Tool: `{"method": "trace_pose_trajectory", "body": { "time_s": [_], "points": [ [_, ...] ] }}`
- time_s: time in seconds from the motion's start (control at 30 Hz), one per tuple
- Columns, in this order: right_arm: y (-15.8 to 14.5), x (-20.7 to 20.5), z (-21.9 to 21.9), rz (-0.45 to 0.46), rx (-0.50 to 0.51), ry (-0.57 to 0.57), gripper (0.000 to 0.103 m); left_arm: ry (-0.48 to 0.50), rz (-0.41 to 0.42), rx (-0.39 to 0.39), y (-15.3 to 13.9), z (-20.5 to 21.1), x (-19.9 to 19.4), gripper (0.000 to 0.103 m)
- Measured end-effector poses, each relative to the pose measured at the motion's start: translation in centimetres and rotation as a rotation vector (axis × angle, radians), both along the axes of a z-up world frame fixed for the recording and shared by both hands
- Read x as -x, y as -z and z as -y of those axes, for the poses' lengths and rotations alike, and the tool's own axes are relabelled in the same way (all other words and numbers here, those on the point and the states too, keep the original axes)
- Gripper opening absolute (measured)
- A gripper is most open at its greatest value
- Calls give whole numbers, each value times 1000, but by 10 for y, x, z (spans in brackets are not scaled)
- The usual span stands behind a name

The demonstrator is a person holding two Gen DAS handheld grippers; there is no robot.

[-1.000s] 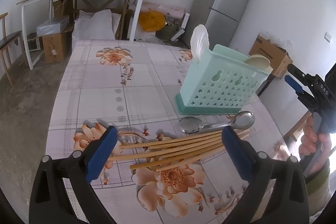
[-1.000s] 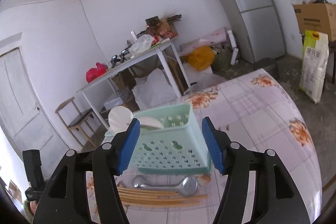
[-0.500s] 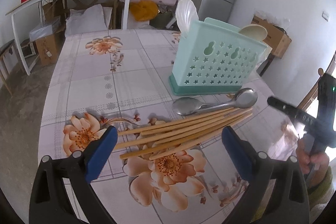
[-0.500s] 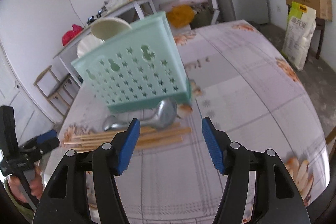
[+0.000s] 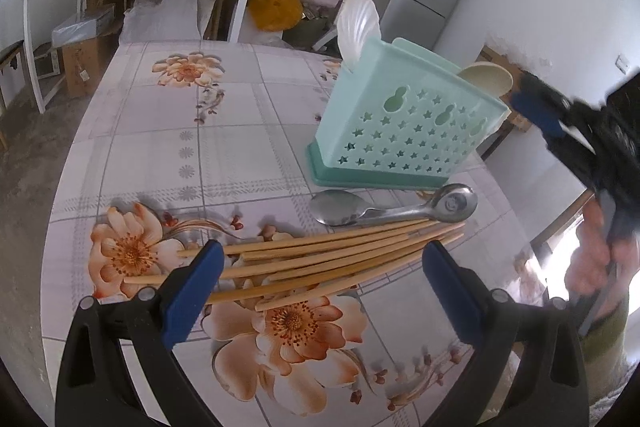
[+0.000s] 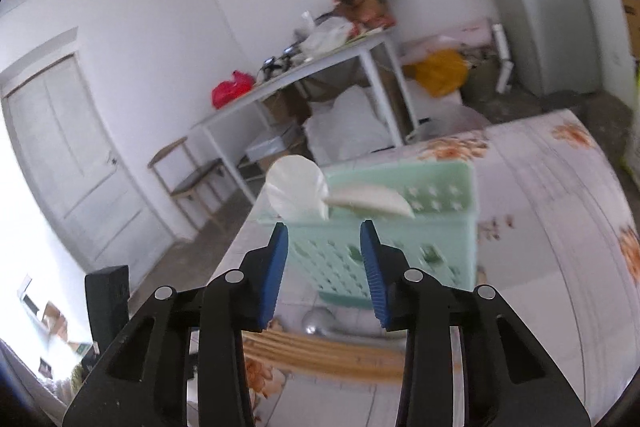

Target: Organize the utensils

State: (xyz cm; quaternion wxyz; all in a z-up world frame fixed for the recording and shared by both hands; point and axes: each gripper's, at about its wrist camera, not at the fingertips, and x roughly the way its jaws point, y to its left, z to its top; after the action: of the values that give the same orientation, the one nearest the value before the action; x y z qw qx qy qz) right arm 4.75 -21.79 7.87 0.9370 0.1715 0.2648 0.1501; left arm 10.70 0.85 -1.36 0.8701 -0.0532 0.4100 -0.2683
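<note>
the chopsticks point(image 5: 328, 263) lie fanned in a loose bundle on the floral tablecloth point(image 5: 168, 139), just in front of 2 steel spoons point(image 5: 392, 209), which sit beside the base of the mint utensil caddy point(image 5: 404, 131). the caddy stands upright and holds a white ladle-like spoon point(image 5: 358, 23) at 1 end and a cream spoon point(image 5: 490, 77) at the other.

the left gripper point(image 5: 320, 275) hangs over the bundle with its jaws spread wide, the blue pads to either side of the sticks and pressing on nothing. the right gripper point(image 6: 324, 267) is up in the air facing the caddy's long wall; its jaws are closing with nothing between them, the caddy being well behind the pads.

judging by looks, the chopsticks are light, stiff and smooth bamboo, so they will likely roll and splay when squeezed. taking them across the bundle near the middle, where the sticks overlap most, should gather several at once; a grip near the fanned tips would probably catch only 1 or 2 and let the rest pivot away. the spoons look heavier and slick, lying flat on the cloth; the narrow handles seem the better hold, as the bowls are wide and rounded. the caddy is thin plastic and probably tips easily if nudged on its upper rim.
</note>
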Motion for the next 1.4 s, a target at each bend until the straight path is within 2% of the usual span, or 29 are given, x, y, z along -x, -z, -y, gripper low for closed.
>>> {"method": "trace_pose_trajectory", "body": {
  "time_s": [0.17, 0.43, 0.7, 1.03, 1.2, 1.4],
  "points": [
    [3, -30, 5, -46, 11, -2, 30, -9, 3, -6, 2, -3, -1, 97],
    [-3, -34, 37, -35, 34, 145, 30, -15, -13, 0, 7, -9, -4, 97],
    [-3, -15, 51, -52, 65, 259, 31, -17, -10, 0, 8, -11, -3, 97],
    [-7, 17, 55, -17, 62, 294, 34, -10, 19, 6, 0, -12, 4, 97],
    [10, 37, 53, -55, 73, 308, 42, 5, 35, 7, -4, -9, 9, 97],
    [54, 54, 39, -184, 113, 279, 45, 34, 73, 23, -11, 0, 13, 97]
  ]
}}
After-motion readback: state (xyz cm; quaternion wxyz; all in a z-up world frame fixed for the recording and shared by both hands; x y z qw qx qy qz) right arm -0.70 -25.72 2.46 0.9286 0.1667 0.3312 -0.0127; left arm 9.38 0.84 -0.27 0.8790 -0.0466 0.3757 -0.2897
